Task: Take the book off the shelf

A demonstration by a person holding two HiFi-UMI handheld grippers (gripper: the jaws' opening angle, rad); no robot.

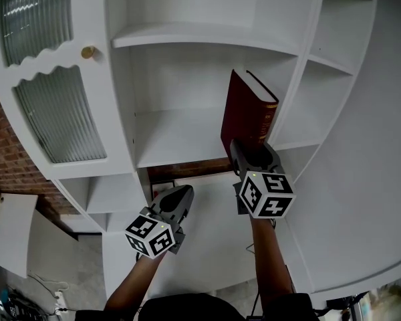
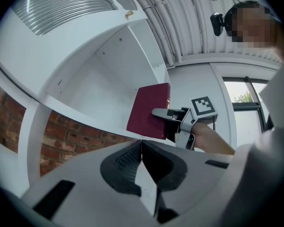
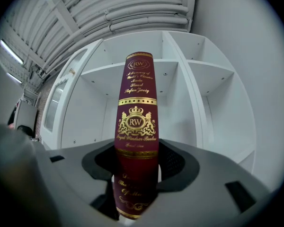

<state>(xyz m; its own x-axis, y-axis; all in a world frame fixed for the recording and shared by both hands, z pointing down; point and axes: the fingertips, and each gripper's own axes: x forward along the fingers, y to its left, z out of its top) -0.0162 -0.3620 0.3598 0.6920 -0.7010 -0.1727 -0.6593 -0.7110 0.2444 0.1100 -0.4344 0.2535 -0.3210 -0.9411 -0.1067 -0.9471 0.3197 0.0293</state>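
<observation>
A dark red book with gold lettering on its spine stands upright in front of the white shelf unit. My right gripper is shut on the book's lower end, one jaw on each cover; it shows the same way in the left gripper view. The book hangs just outside the open middle compartment. My left gripper is lower and to the left, jaws shut with nothing between them.
The shelf unit has several open white compartments, with a ribbed glass door and a brass knob at the left. Red brick wall shows beside and behind it. A white rounded panel runs down the right.
</observation>
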